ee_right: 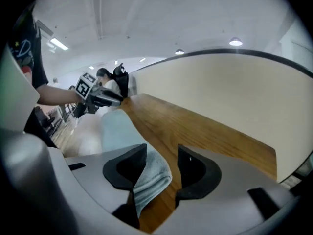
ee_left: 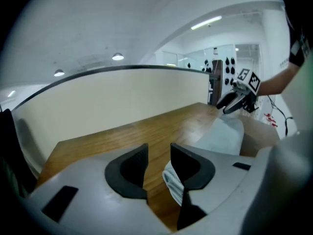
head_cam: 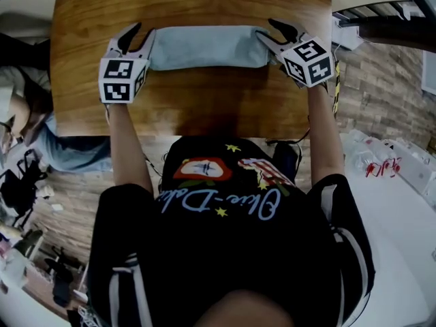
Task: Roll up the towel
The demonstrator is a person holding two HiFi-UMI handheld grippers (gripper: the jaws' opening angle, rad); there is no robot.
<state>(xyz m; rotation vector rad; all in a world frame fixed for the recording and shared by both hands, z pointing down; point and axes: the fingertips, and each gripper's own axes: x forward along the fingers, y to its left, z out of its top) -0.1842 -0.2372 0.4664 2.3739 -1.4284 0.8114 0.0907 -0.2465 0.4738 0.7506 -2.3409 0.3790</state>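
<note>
Standing open, left gripper point(head_cam: 142, 33) and right gripper point(head_cam: 267, 30) flank the towel point(head_cam: 208, 46).

We're looking at a pale blue-grey towel point(head_cam: 208, 46) that's lying as one long, narrow bundle, running left to right across the far half of the wooden table point(head_cam: 191, 107). It's sitting doubled over on itself, and we're not managing to tell rolled from folded. Up close its ends point(ee_right: 151, 175) are showing soft, rounded, layered edges, and the whole thing is resting flat on the wood.
</note>
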